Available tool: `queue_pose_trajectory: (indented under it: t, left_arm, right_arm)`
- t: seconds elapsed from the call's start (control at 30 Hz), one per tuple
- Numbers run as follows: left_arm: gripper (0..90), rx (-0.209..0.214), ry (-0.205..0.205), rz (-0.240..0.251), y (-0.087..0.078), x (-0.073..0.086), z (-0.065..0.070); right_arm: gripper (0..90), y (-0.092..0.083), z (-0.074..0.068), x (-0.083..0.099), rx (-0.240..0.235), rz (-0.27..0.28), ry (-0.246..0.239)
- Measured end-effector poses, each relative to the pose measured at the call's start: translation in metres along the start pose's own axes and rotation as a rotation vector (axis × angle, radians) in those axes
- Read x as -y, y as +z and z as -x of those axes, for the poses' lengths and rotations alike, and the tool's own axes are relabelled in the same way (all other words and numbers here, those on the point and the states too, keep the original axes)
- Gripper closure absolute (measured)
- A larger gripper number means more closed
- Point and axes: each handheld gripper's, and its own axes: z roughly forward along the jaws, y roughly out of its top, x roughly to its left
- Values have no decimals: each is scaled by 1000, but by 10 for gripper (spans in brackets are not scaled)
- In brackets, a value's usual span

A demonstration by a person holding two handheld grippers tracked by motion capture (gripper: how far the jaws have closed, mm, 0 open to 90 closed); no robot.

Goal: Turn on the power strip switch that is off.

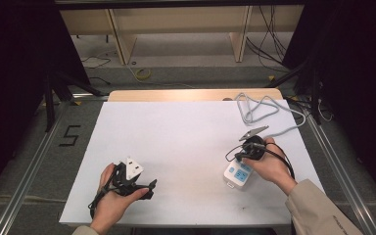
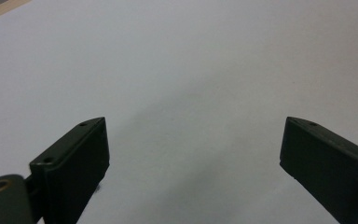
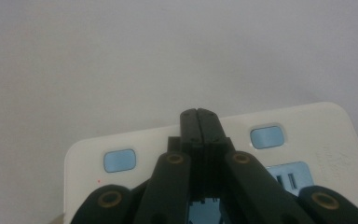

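Observation:
A white power strip (image 1: 237, 176) with blue sockets lies on the white table top (image 1: 186, 142) at the right, under a person's right hand. Its grey cable (image 1: 262, 108) loops away toward the back edge. My right gripper (image 1: 245, 157) points down over the strip. In the right gripper view its jaws stand pressed together (image 3: 199, 115) with nothing between them, above the strip's top face (image 3: 326, 126) between two blue buttons (image 3: 120, 160). Whether the tips touch the strip I cannot tell. My left gripper (image 1: 151, 189) rests at the front left, its jaws wide apart (image 2: 193, 140) over bare table.
The wooden table edge (image 1: 176, 94) shows at the back. Beyond it, cables and a yellow coil (image 1: 143, 74) lie on the floor by wooden shelf legs. Metal rails (image 1: 34, 161) run along both sides of the table. A "5" is marked on the floor at the left.

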Motion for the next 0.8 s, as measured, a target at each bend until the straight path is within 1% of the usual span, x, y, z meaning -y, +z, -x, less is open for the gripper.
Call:
queue_pose_trajectory:
  t: [0.1, 0.23, 0.47, 0.8]
  left_arm:
    - [77, 0, 0, 0, 0, 0, 0]
    - [77, -1, 0, 0, 0, 0, 0]
    - [77, -2, 0, 1, 0, 0, 0]
    - [77, -2, 0, 0, 0, 0, 0]
  right_arm:
    - [900, 0, 0, 0, 0, -4, 6]
    - [900, 1, -1, 0, 9, -3, -3]
    - [900, 1, -2, 0, 15, -8, -1]
    - [900, 1, 0, 0, -2, -9, 9]
